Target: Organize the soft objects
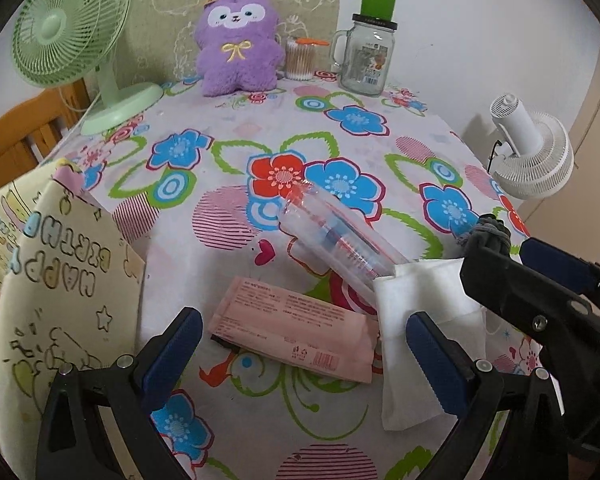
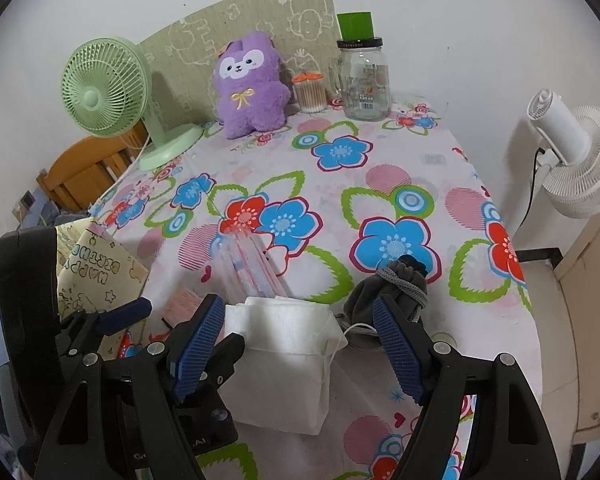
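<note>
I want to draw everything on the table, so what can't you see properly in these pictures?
- Pink pack: right wrist view, mostly hidden behind the left gripper.
- Grey pouch: left wrist view, mostly covered by the right gripper.
- Birthday bag: left wrist view, cut off by the left edge; its inside is hidden.
- Pink pack's print: too small to read.
- White cloth: the clear bag's near end lies behind it.

A flat pink packet of wipes (image 1: 296,338) lies face-up at the near edge of the flowered table, just beside a folded white cloth (image 1: 424,312) that lies partly over one end of a clear plastic sleeve with red stripes (image 1: 332,232), which runs slantwise toward the table's middle. A dark grey drawstring pouch (image 2: 396,292) lies crumpled just beyond the cloth, its cord looped round the neck. A purple plush toy (image 1: 238,40) with a yellow bow sits upright at the far edge.
</note>
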